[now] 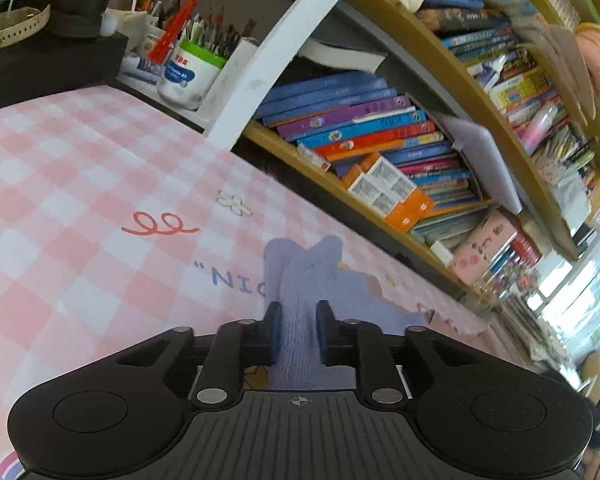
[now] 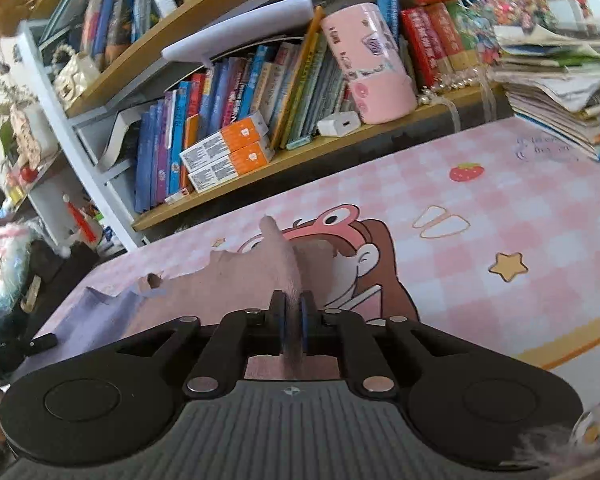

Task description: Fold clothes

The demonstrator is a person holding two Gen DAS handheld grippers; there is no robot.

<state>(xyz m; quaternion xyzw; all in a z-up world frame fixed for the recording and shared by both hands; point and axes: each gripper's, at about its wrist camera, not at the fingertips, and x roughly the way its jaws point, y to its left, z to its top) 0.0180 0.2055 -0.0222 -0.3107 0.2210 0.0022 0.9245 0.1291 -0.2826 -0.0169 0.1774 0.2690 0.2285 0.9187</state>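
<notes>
A knit garment, lavender at one end and pink at the other, hangs stretched between my two grippers above the table. In the left wrist view my left gripper [image 1: 298, 330] is shut on a bunched lavender part of the garment [image 1: 300, 280], which sticks up past the blue pads. Its pink part [image 1: 432, 314] trails off to the right. In the right wrist view my right gripper [image 2: 293, 320] is shut on a thin pink fold of the garment [image 2: 256, 268]; the lavender end [image 2: 100, 312] stretches away to the left.
A pink checked tablecloth [image 1: 80, 184] with cartoon prints covers the table. Bookshelves [image 2: 236, 104] packed with books run along its far edge. A pen holder [image 1: 188, 72] stands at the far left corner, and a stack of notebooks [image 2: 560, 92] lies at the far right.
</notes>
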